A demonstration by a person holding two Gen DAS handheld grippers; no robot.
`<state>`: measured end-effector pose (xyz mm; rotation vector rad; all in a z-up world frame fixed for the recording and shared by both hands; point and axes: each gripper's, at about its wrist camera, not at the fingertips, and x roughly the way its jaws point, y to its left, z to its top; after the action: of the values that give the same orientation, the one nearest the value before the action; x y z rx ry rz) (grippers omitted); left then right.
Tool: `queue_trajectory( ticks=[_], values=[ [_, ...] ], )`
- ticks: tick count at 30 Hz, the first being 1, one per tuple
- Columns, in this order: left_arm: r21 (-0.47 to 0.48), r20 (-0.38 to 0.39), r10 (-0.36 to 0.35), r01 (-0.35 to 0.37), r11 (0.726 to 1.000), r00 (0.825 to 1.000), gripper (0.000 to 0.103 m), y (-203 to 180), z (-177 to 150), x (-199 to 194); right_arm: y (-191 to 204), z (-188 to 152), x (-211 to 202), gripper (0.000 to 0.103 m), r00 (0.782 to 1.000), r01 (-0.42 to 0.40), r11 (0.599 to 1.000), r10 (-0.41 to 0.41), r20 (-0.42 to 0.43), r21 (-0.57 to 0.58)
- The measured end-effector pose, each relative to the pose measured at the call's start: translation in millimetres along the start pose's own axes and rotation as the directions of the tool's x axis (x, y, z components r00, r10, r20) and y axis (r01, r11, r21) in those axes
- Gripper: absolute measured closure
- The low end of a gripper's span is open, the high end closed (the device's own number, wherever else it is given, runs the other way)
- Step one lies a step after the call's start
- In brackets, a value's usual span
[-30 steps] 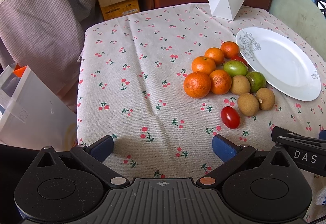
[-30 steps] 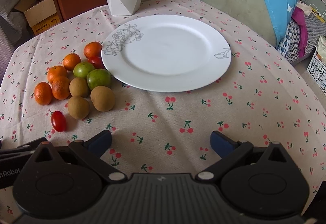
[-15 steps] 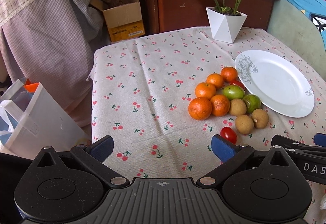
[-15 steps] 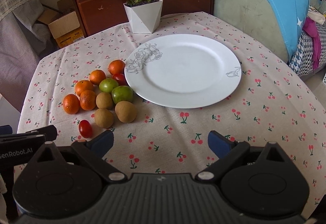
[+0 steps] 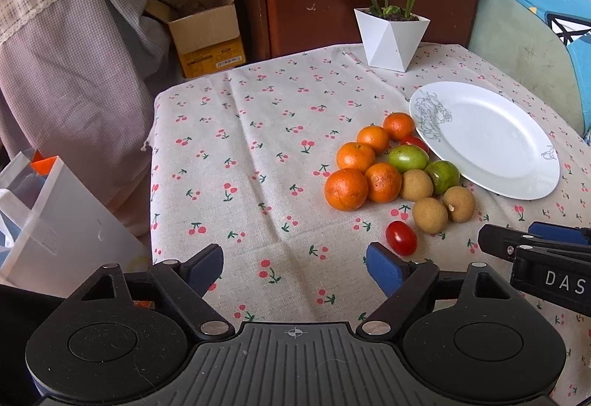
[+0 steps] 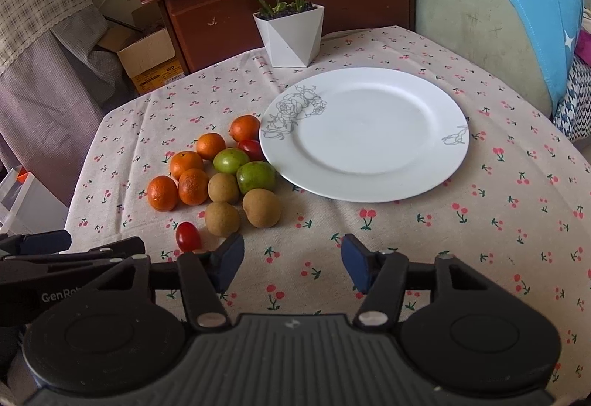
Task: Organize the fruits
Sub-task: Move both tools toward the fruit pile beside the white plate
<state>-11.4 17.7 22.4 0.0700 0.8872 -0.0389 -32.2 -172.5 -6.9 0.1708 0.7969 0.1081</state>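
Both views now reach past cherry-print tablecloth to wooden cabinet.

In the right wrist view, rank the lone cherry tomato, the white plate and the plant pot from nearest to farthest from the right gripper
From the right gripper, jaws closing on nothing:
1. Cherry tomato, just beyond its left fingertip.
2. White plate, mid-table, ahead and slightly right.
3. Plant pot, at the table's far edge.

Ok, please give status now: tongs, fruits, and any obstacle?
Left tongs and right tongs closing, nothing between them. Fruits clustered on tablecloth beside bare white plate. Nothing in the way.
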Motion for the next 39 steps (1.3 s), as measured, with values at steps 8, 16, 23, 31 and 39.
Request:
queue_trajectory(
  ticks=[8, 16, 23, 31, 39],
  values=[
    [0.010, -0.004, -0.038, 0.038, 0.999, 0.999, 0.061, -2, -3, 4, -7, -1, 4, 0.075, 0.999, -0.036, 0.999, 0.036, 0.003, 0.040],
    [0.049, -0.003, -0.010, 0.010, 0.999, 1.000, 0.062, -9, 0, 6, 3, 1, 8, 0.075, 1.000, 0.000, 1.000, 0.000, -0.017, -0.013],
    [0.061, -0.010, -0.008, 0.009, 0.998, 1.000, 0.062, -13, 0, 7, 4, 2, 12, 0.073, 1.000, -0.005, 1.000, 0.005, -0.011, 0.003],
    [0.066, -0.019, -0.018, 0.019, 0.998, 1.000, 0.055, -16, 0, 10, 0, 3, 15, 0.062, 1.000, -0.012, 0.999, 0.013, -0.013, 0.038],
    [0.040, -0.022, -0.018, 0.019, 0.999, 1.000, 0.045, -11, 0, 11, -7, 5, 21, 0.055, 0.999, -0.034, 0.995, 0.035, 0.000, 0.096]
  ],
)
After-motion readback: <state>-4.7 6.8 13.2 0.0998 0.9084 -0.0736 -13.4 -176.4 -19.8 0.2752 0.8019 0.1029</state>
